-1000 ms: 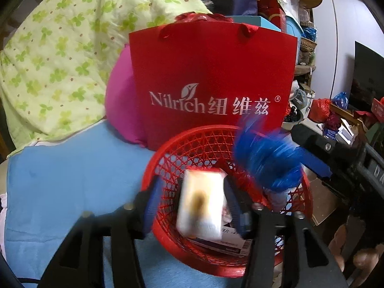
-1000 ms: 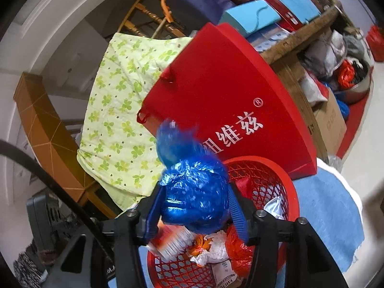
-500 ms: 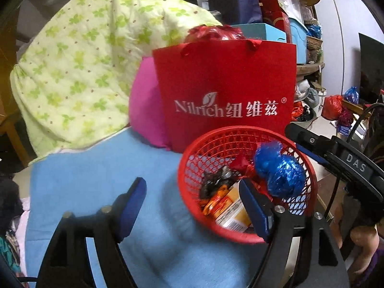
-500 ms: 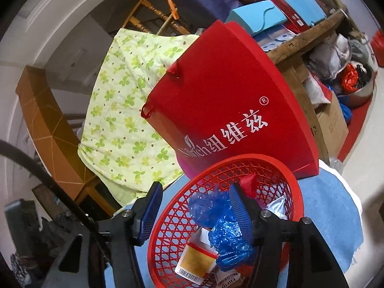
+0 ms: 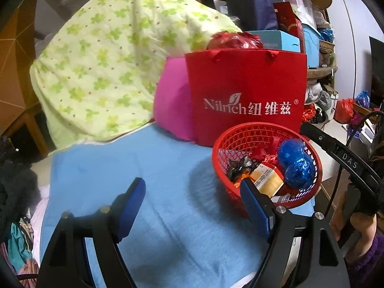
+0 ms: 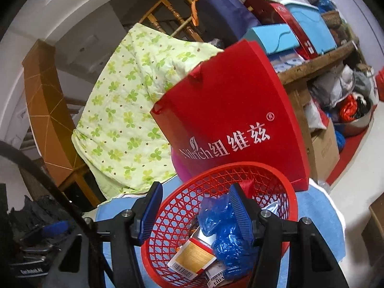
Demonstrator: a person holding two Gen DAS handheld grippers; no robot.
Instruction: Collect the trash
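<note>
Both claws are spread wide and carry nothing. The trash already sits in the round red plastic mesh basket [image 5: 265, 160]: a crumpled blue plastic bag [image 5: 296, 163] on its right side, a yellow-and-white cardboard box with a barcode [image 5: 266, 180] near the front, and dark and orange wrappers [image 5: 237, 168] to the left.

The left claw [image 5: 192, 206] hangs over the light blue cloth-covered worktop [image 5: 124, 168], with the basket ahead and to its right, so that its right finger overlaps the near rim in view. The right claw [image 6: 194, 211] is directly over the basket [image 6: 216, 177], the blue bag [image 6: 220, 225] just below and beside its right finger. The right claw is thus the nearer to the basket.

Behind the basket stands a tall red paper shopping bag with white lettering [image 5: 247, 96], beside a magenta cushion [image 5: 172, 100] and a green-flowered quilt [image 5: 108, 60].

No loose trash shows on the bare cloth, so collecting looks nearly finished here.
</note>
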